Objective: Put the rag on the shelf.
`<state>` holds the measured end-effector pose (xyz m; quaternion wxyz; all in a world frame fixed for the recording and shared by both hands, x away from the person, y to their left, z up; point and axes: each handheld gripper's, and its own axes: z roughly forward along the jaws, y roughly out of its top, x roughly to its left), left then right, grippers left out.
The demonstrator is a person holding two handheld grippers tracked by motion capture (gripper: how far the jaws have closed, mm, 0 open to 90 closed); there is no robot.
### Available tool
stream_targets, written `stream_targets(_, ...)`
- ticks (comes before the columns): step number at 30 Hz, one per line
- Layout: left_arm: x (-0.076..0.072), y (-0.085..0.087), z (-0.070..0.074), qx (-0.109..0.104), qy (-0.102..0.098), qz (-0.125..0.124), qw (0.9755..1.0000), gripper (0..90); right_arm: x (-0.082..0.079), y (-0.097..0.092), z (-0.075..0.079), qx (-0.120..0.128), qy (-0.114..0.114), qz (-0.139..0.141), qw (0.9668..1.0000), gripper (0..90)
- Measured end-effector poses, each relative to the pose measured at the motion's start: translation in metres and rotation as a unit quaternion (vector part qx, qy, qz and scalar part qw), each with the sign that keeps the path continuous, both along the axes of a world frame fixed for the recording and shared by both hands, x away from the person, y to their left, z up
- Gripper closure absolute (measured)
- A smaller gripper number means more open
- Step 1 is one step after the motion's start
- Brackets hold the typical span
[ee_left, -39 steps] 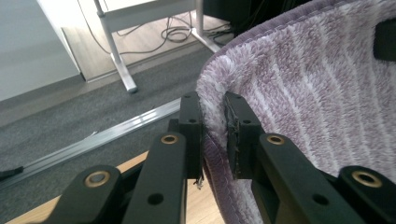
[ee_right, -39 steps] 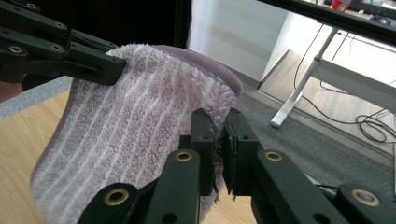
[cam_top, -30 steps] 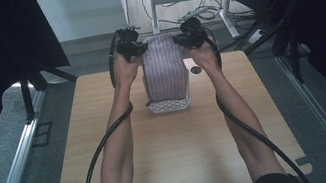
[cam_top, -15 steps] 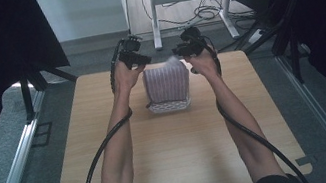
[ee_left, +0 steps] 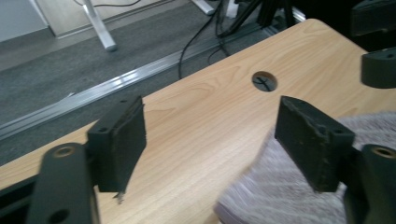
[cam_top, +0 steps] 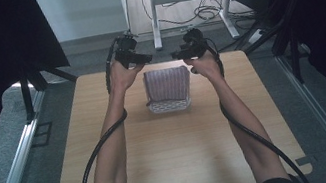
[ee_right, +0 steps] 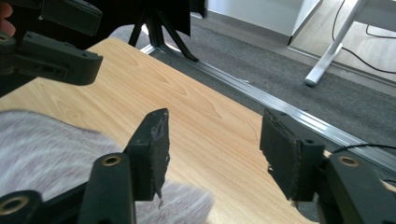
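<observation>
A folded cloth (cam_top: 168, 88) with fine purple-grey stripes lies on the far middle of the wooden table (cam_top: 177, 155). My left gripper (cam_top: 144, 58) hovers just above its far left corner and my right gripper (cam_top: 179, 54) above its far right corner, tips facing each other. Both have just been opening, with nothing between their jaws. In the left gripper view the open gripper (ee_left: 210, 135) stands over bare wood, the cloth (ee_left: 280, 186) under its right jaw. In the right gripper view the open gripper (ee_right: 212, 144) has the cloth (ee_right: 46, 144) at its lower left and the left gripper (ee_right: 56, 56) beyond.
A round cable hole (ee_left: 264, 81) is cut in the table near its far edge. Aluminium rails (cam_top: 16, 163) run along both sides. Beyond the table are a white desk frame (cam_top: 155, 16) and floor cables (cam_top: 203, 13). Dark curtains flank the sides.
Both grippers have opened and let go of the cloth's far edge. The cloth, stretched up to the jaws a second ago, now lies shorter and folded. The hands have lifted slightly.
</observation>
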<state>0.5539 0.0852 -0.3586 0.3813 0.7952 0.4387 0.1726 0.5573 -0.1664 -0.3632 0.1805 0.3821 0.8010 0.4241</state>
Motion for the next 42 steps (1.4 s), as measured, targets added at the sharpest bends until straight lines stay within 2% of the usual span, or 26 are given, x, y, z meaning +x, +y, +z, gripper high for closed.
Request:
stream_targets(3,-0.005,0.000,0.003,-0.004,-0.003,-0.010,0.9999,18.8,-0.003,0.000,0.001,0.010,0.004,0.004,0.9999,36.5)
stream_targets(6,-0.011,-0.001,0.005,-0.010,-0.003,-0.019,0.9998,17.1,-0.008,-0.001,0.001,0.010,0.004,0.012,0.9999,34.0)
stream_targets(10,-0.019,-0.001,0.005,-0.008,-0.006,-0.037,0.9993,14.7,-0.015,-0.002,0.002,0.015,0.002,0.022,0.9996,30.0)
stream_targets(12,-0.023,-0.001,0.005,-0.010,-0.006,-0.044,0.9990,13.7,-0.018,-0.004,0.003,0.020,0.009,0.028,0.9994,27.7)
stream_targets(17,-0.034,-0.001,0.004,0.002,-0.014,-0.057,0.9983,13.0,-0.028,-0.006,0.003,0.020,0.013,0.038,0.9990,23.2)
stream_targets(24,-0.053,0.004,0.003,-0.002,-0.025,-0.078,0.9966,10.8,-0.042,-0.009,0.000,0.025,0.017,0.051,0.9982,18.2)
stream_targets(30,-0.068,0.006,-0.001,0.009,-0.030,-0.089,0.9955,10.1,-0.057,-0.009,-0.002,0.019,0.011,0.065,0.9977,15.0)
stream_targets(35,-0.080,0.010,-0.006,-0.002,-0.034,-0.097,0.9947,10.0,-0.069,-0.007,-0.006,0.006,0.010,0.074,0.9972,14.2)
stream_targets(42,-0.095,0.018,-0.018,-0.005,-0.036,-0.101,0.9942,9.9,-0.085,-0.009,-0.015,-0.003,0.010,0.084,0.9964,13.5)
